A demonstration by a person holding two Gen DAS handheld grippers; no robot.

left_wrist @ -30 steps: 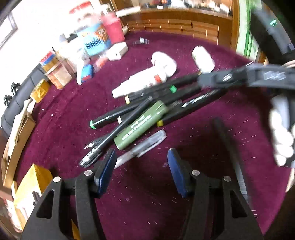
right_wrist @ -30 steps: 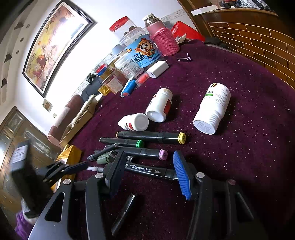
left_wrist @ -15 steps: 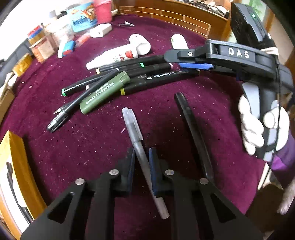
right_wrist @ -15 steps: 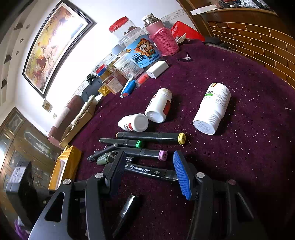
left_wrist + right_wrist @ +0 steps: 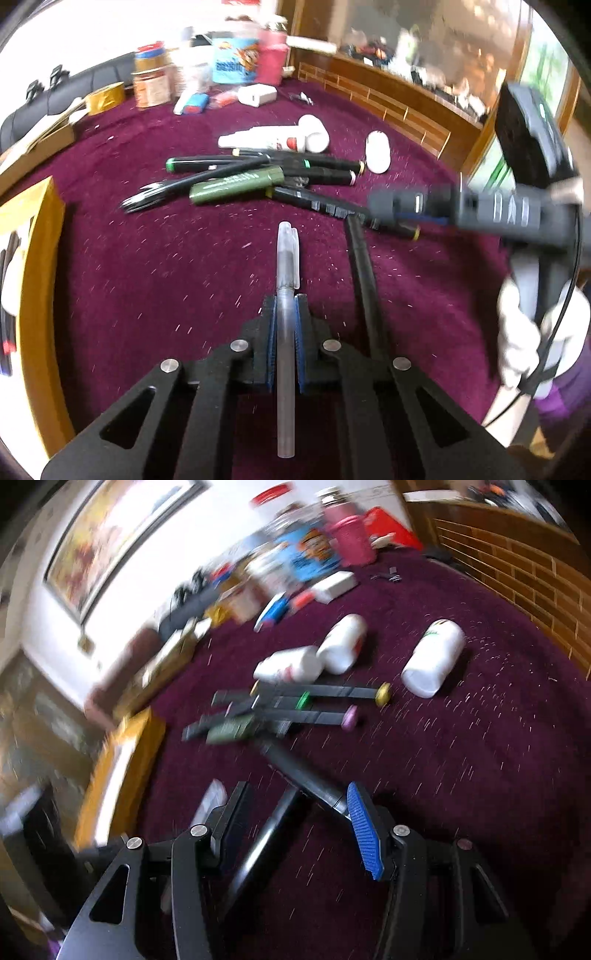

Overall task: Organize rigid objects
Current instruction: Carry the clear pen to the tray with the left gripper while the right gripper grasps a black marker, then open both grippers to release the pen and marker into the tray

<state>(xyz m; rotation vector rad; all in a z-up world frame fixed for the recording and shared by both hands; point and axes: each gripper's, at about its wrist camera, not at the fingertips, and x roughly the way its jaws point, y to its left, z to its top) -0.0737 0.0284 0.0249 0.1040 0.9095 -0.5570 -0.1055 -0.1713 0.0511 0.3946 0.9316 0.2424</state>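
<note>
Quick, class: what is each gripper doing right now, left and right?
Left gripper: shut on the clear pen.
Right gripper: open, holding nothing.

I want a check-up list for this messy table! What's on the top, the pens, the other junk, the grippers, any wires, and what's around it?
Surface: dark red cloth, speckled with lint.
Job's things: clear pen; black pen lying beside it; marker pile; green marker; three white bottles on their sides.
Clutter: jars and boxes at the far edge, blurred.
Grippers: left gripper shut on the clear pen; right gripper open above the black pen.
Cables: thin black cord by the gloved hand.
Surroundings: framed picture, wooden rail, yellow box.
</note>
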